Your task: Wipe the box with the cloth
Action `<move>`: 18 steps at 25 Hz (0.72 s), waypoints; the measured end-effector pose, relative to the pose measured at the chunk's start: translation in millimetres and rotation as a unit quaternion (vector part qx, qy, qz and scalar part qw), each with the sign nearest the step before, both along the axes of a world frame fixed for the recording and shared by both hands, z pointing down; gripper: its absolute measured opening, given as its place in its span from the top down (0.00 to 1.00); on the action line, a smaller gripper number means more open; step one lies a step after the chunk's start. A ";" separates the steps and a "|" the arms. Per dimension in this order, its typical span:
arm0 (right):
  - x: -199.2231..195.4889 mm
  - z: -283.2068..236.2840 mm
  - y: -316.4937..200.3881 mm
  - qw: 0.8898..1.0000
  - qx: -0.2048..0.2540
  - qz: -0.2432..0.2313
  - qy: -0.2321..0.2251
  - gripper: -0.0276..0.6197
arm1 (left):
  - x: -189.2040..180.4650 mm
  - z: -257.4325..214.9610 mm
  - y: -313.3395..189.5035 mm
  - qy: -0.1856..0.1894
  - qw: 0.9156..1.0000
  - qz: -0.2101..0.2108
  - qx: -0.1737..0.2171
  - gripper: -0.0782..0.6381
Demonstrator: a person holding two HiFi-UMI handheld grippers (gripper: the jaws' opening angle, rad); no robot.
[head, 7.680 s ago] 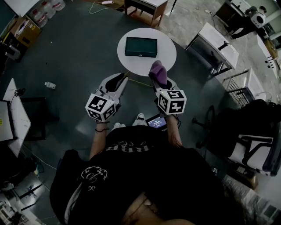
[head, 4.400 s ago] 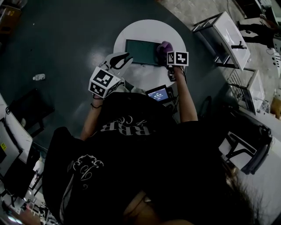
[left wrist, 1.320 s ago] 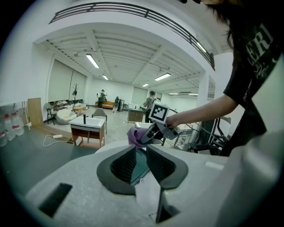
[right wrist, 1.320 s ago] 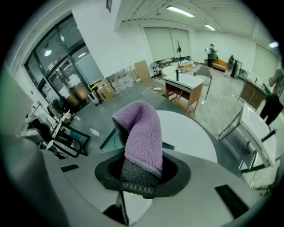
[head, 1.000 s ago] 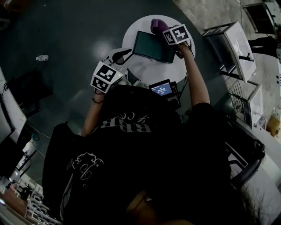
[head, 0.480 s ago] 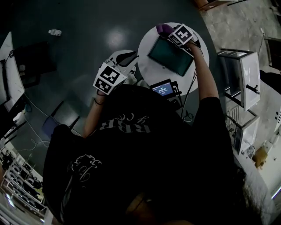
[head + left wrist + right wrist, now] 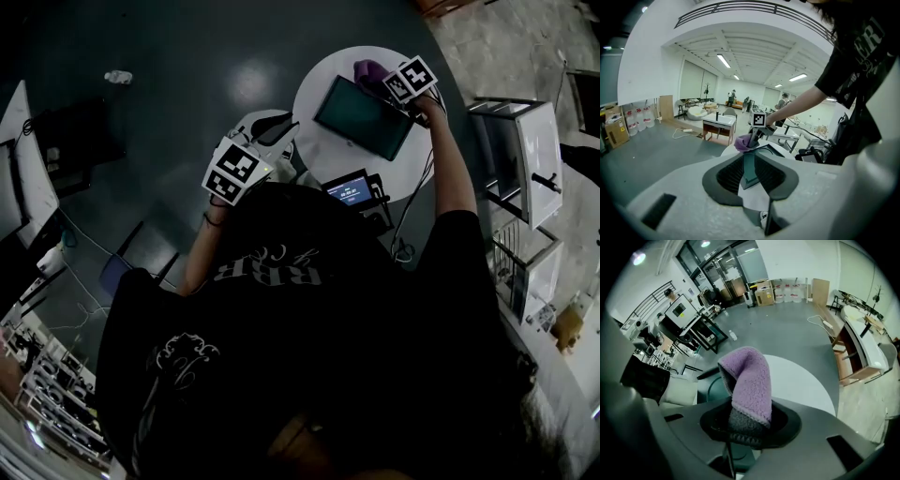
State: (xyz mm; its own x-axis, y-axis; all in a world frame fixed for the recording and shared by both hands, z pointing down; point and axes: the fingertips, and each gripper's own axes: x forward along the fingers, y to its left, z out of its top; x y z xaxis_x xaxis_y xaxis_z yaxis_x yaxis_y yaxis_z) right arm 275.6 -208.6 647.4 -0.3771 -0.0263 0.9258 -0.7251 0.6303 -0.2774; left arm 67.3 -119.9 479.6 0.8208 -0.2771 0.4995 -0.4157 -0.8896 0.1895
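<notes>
A dark green box (image 7: 364, 117) lies flat on the round white table (image 7: 319, 84). My right gripper (image 7: 382, 75) is shut on a purple fleece cloth (image 7: 368, 68) at the box's far edge; in the right gripper view the cloth (image 7: 747, 383) stands folded up out of the jaws over the table (image 7: 799, 380). My left gripper (image 7: 279, 123) hovers open by the table's left rim, off the box. The left gripper view shows the box (image 7: 749, 169) through the gap between its pads, with the cloth (image 7: 743, 142) beyond.
A small device with a lit screen (image 7: 351, 190) sits below the table near the person's body. A white cabinet (image 7: 525, 141) stands to the right, a desk (image 7: 19, 159) to the left, and a bottle (image 7: 117, 77) lies on the floor. Another desk (image 7: 719, 123) stands beyond the table.
My right gripper has carried the cloth from the box's right end to its far edge and shifted slightly right in the last half second. The left gripper has stayed by the table rim.
</notes>
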 end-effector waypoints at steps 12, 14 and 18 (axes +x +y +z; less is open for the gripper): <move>89.6 -2.5 73.2 0.983 -0.013 0.181 -0.009 0.79 | 28.6 1.2 13.1 -0.001 0.998 0.068 0.002 0.80; 101.2 -3.3 81.9 0.972 -0.010 0.232 -0.026 0.79 | 34.8 2.1 17.2 -0.001 0.997 0.080 0.002 0.80; 113.4 -6.7 93.0 0.943 -0.001 0.325 -0.067 0.79 | 43.5 3.6 25.6 -0.003 0.995 0.099 0.001 0.80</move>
